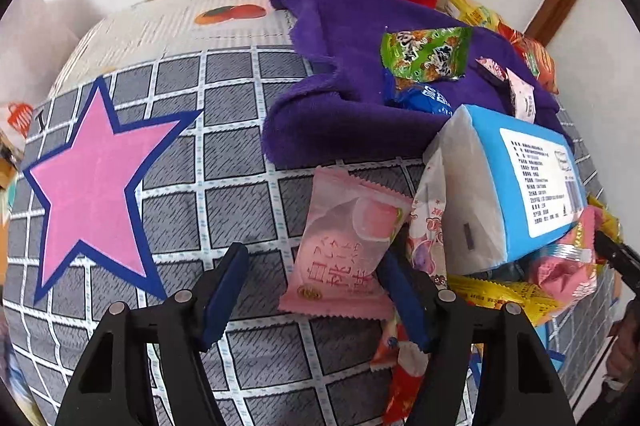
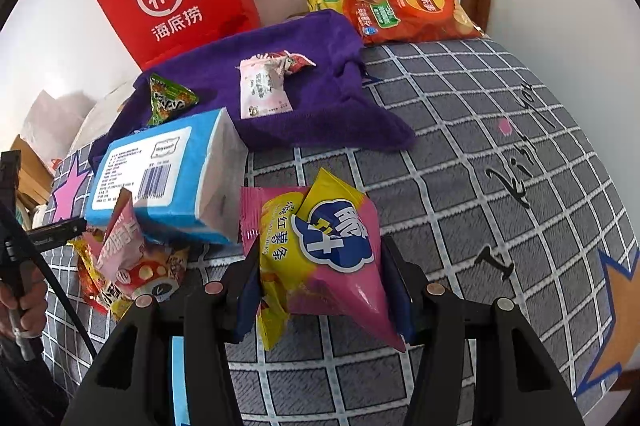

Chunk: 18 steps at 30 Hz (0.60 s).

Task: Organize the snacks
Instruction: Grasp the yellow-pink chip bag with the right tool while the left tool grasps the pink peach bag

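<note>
Pink snack packet (image 1: 344, 246) between open left gripper (image 1: 312, 266) fingers.

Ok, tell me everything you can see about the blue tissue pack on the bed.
The blue tissue pack is a soft rectangular block in glossy blue plastic wrap, with a white printed label and barcode on its broad face and a translucent white end showing the tissues inside. It looks sealed. It sits tilted, propped on a heap of small snack packets rather than flat on the checked bedsheet. Its far end is close to the purple towel; whether they touch is unclear. Neither gripper touches it.
</note>
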Tool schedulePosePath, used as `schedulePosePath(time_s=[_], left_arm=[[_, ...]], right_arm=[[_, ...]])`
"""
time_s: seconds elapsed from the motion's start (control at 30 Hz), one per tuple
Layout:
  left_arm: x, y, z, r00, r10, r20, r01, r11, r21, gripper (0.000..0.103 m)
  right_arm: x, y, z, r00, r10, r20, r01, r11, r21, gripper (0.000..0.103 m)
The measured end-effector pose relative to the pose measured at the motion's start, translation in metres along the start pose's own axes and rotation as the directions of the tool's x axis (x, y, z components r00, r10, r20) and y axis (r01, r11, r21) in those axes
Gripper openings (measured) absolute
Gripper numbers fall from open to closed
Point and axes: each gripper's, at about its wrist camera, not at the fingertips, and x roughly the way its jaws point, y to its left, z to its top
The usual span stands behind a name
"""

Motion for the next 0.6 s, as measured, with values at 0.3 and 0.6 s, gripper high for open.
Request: schedulePosePath(time_s=[0.3, 0.6], left_arm=[[-0.011, 0.000, -0.008, 0.997, 0.080, 0.017, -0.081, 0.996, 0.034, 0.040], [-0.050, 0.006, -0.033, 0.999, 0.009, 0.043, -0.008, 1.000, -0.016, 0.041]], right_arm=[[-0.008, -0.003, -0.009, 1.000, 0.000, -0.004, 0.000, 0.999, 0.033, 0.053], [-0.036, 0.010, -0.020, 0.999, -0.002, 0.050, 0.002, 1.000, 0.009, 0.052]])
